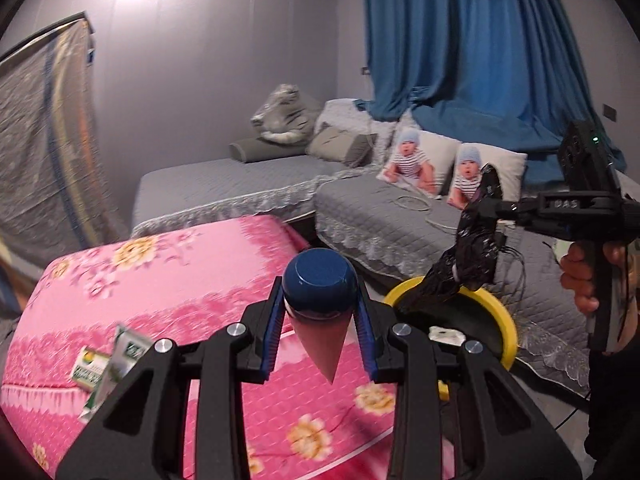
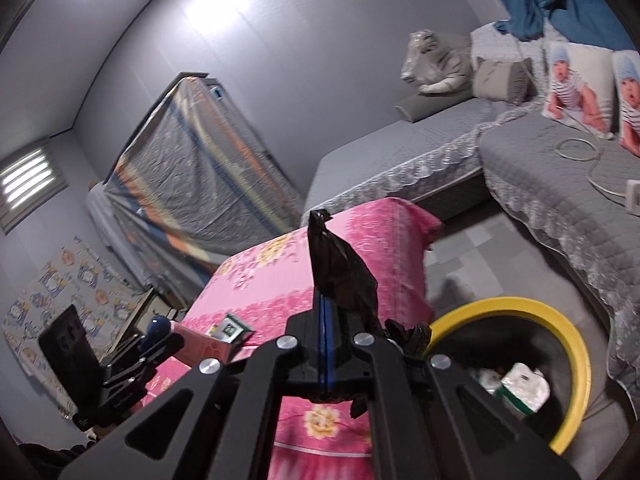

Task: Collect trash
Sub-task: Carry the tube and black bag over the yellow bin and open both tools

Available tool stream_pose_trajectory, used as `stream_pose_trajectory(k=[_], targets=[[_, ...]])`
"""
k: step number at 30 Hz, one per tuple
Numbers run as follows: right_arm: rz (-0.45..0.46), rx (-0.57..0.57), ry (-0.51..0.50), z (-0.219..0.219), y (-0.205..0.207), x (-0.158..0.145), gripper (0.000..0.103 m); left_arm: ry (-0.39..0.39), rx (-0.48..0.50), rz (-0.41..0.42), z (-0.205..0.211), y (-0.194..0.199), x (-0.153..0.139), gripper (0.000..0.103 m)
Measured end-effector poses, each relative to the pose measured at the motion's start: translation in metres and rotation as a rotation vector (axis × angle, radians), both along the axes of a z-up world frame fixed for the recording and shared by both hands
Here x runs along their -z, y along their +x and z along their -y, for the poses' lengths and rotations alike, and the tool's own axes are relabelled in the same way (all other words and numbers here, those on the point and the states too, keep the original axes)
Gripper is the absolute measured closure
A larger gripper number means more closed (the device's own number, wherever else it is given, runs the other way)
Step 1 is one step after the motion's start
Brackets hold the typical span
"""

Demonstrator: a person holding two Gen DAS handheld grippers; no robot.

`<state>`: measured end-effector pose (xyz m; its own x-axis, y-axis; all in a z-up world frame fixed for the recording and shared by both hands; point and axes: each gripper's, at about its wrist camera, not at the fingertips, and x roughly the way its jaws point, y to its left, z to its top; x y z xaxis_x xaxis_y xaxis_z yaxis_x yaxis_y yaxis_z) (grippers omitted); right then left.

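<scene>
My left gripper [image 1: 320, 296] is shut on a pink bottle with a dark blue cap [image 1: 319, 284], held above the pink flowered table [image 1: 180, 280]. My right gripper [image 2: 326, 300] is shut on the edge of a black trash bag [image 2: 344, 272] and holds it up over the yellow-rimmed bin [image 2: 576, 360]. In the left wrist view the bag [image 1: 476, 240] hangs from the right gripper [image 1: 496, 208] into the bin [image 1: 508, 320]. White crumpled trash [image 2: 520, 388] lies inside the bin. Green and white wrappers [image 1: 108, 364] lie on the pink table; one wrapper also shows in the right wrist view [image 2: 232, 328].
A grey L-shaped sofa [image 1: 380, 208] stands behind the table and bin, with baby-print cushions [image 1: 416, 160] and a white cable [image 2: 580, 148] on it. Blue curtains [image 1: 480, 40] hang behind. A plastic-wrapped mattress [image 2: 192, 168] leans on the left wall.
</scene>
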<state>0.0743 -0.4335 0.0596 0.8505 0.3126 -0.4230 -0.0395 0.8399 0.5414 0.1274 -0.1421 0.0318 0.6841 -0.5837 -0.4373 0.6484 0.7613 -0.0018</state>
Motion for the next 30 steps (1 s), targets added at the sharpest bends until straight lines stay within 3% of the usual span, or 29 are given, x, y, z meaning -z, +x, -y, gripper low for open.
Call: stream_pose_trajectory(k=[12,30], targets=[[-0.082,0.159,0.038,0.070,-0.029,0.062,0.102,0.020,0.158,-0.003,0.101,-0.015,0.013,0.072],[-0.227,0.206,0.077,0.093,-0.027,0.131,0.102,0.085,0.152,-0.102,0.169,0.010,0.071,0.072]])
